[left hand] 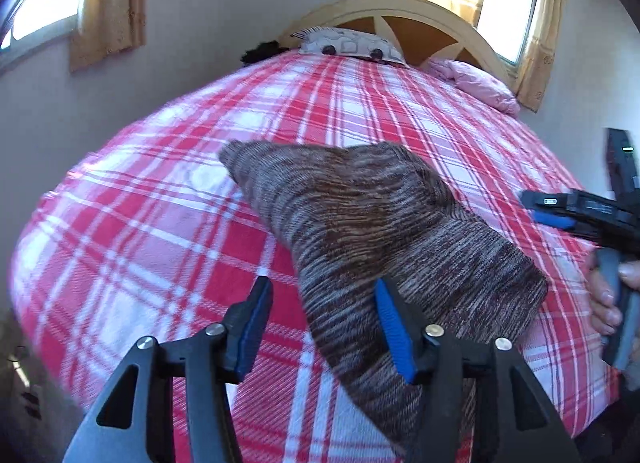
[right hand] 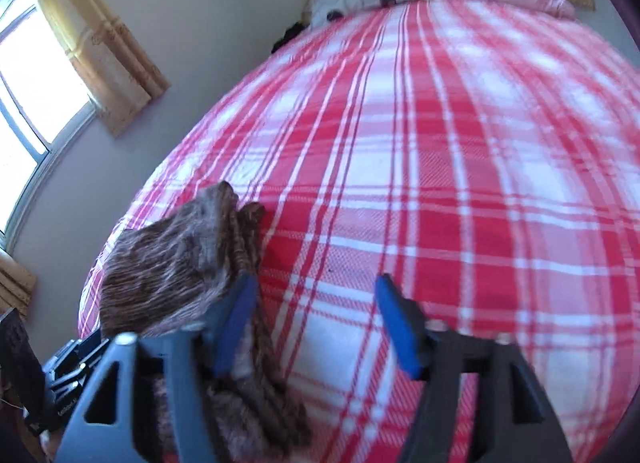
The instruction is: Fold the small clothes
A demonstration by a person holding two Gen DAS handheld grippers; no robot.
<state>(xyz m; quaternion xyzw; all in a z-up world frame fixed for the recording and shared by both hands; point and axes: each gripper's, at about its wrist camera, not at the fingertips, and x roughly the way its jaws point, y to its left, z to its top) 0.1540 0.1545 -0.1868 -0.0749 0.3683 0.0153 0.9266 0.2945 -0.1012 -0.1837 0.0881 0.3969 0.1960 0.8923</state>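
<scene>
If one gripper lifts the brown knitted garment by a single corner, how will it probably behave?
The brown knitted garment would likely droop and unfold: it is soft knit lying in loose layers. It looks light for its size. Its ribbed surface probably grips the plaid bedcover, so pushing may bunch it rather than slide it.

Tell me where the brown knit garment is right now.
The brown knit garment lies folded on the plaid bedspread, at the near edge, between the open left gripper and right gripper.

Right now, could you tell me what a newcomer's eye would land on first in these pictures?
The red and white plaid bedspread fills both views. A brown knit garment lies folded on it, beside the open left gripper. The right gripper is open too, at the garment's edge.
</scene>
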